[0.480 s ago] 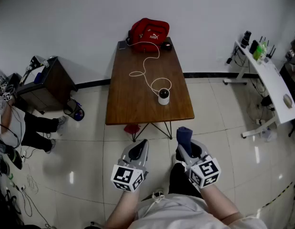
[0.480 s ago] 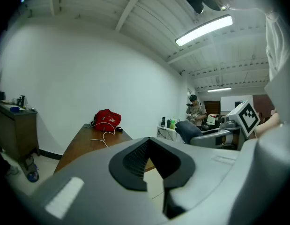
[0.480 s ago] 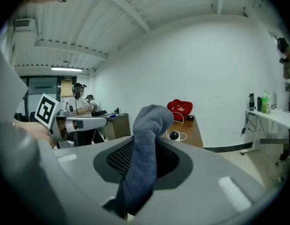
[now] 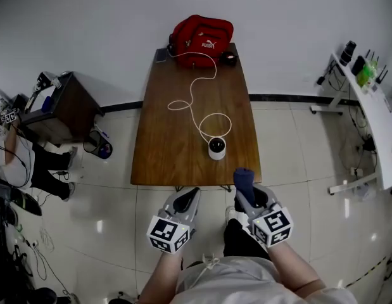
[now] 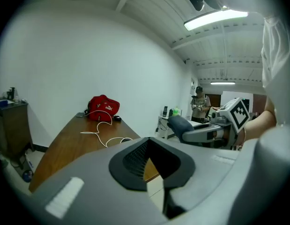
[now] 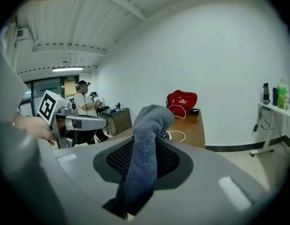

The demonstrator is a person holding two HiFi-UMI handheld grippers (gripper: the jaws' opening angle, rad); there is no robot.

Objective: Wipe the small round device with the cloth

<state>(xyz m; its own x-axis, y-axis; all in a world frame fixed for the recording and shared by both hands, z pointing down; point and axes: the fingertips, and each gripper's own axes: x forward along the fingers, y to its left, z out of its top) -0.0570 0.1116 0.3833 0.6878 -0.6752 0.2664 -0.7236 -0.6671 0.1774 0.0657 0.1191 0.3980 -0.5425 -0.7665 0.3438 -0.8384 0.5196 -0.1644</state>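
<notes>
Beyond device (image 4: 216,148), cable (image 4: 194,97) perhaps reaches bag (image 4: 201,35).

Three cameras, all facing the wooden table (image 4: 170,151) from its near end.

The head view looks steeply down from above, taking in the whole table with the left gripper (image 4: 187,196) and right gripper (image 4: 245,192) before it. The two gripper views ride low, looking along the tabletop to the red bag (image 4: 201,35) at the far end, which all three share. Each also catches the other gripper, probably close alongside.
</notes>
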